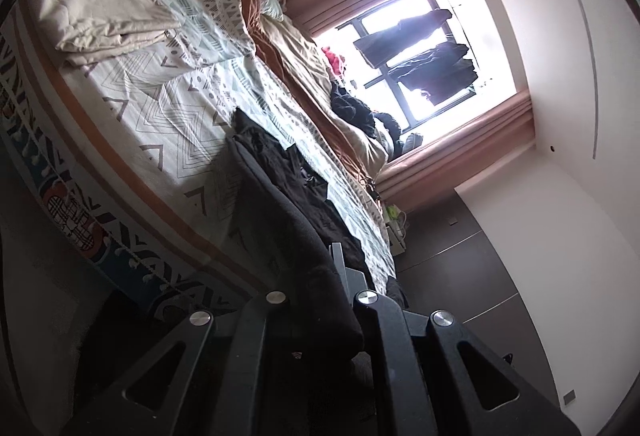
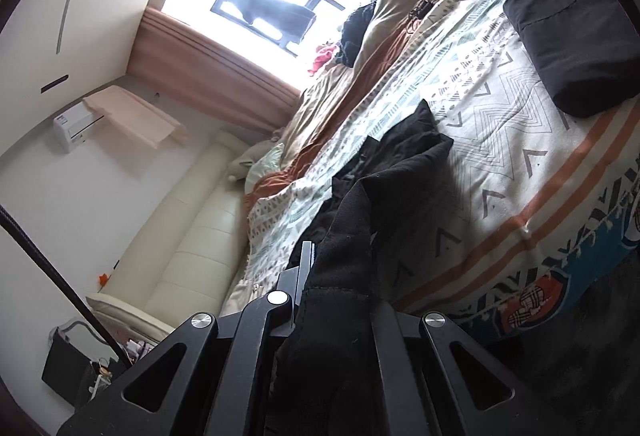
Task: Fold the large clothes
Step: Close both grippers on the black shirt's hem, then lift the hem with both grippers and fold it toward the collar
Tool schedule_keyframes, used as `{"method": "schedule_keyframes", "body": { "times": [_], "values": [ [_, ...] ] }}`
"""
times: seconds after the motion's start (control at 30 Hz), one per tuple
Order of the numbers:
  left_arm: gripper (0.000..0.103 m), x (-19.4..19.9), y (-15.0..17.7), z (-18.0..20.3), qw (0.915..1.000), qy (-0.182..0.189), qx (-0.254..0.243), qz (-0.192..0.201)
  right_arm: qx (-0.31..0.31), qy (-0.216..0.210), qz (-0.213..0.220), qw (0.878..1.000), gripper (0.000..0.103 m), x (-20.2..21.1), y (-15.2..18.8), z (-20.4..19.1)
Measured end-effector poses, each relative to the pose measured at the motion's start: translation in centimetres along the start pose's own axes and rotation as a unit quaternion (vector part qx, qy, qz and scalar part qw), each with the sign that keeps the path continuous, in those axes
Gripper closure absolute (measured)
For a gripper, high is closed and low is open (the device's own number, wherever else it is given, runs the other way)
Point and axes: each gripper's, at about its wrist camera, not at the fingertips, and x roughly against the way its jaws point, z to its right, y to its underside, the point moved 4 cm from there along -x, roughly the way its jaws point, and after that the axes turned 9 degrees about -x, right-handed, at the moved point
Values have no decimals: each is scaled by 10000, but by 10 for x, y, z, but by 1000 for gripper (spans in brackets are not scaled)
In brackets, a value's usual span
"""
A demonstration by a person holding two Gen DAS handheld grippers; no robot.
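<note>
A large black garment (image 1: 288, 187) stretches from the patterned bedspread (image 1: 168, 107) up into my left gripper (image 1: 334, 260), which is shut on its edge, the cloth draping over the fingers. In the right wrist view the same black garment (image 2: 384, 171) rises off the bedspread (image 2: 500, 139) into my right gripper (image 2: 320, 260), shut on another part of its edge. Both views are strongly rolled. The fingertips are mostly hidden by the dark cloth.
A folded cream blanket (image 1: 104, 11) lies near the head of the bed. A folded black item (image 2: 572, 39) rests on the bedspread's far part. Rumpled bedding and dark clothes (image 1: 352, 107) pile along the window side. A cream headboard (image 2: 192, 236) and a bright window (image 1: 424, 47) stand behind.
</note>
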Motion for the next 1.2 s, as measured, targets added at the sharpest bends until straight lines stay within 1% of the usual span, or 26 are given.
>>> {"method": "schedule_keyframes", "body": {
  "times": [0.13, 0.23, 0.47, 0.67, 0.83, 1.03, 1.2],
  "values": [
    [95, 26, 2, 7, 9998, 100, -47, 133, 142, -92, 47, 9998, 103, 19, 10, -14],
    [95, 37, 4, 13, 9997, 147, -81, 185, 188, -164, 60, 9997, 103, 31, 14, -21],
    [95, 45, 2, 27, 9992, 232, -212, 254, 210, -238, 116, 9994, 103, 45, 14, -23],
    [94, 33, -10, 32, 9992, 235, -232, 242, 128, -205, 107, 9996, 103, 34, 5, -17],
    [94, 21, -26, 38, 9988, 287, -262, 308, 159, -226, 154, 9995, 103, 22, -10, -24],
    [94, -1, -55, 48, 9983, 331, -297, 377, 67, -353, 180, 9992, 103, 2, -32, -30],
    [94, -27, -84, 62, 9974, 387, -401, 454, 102, -466, 276, 9985, 103, -28, -59, -41]
  ]
}}
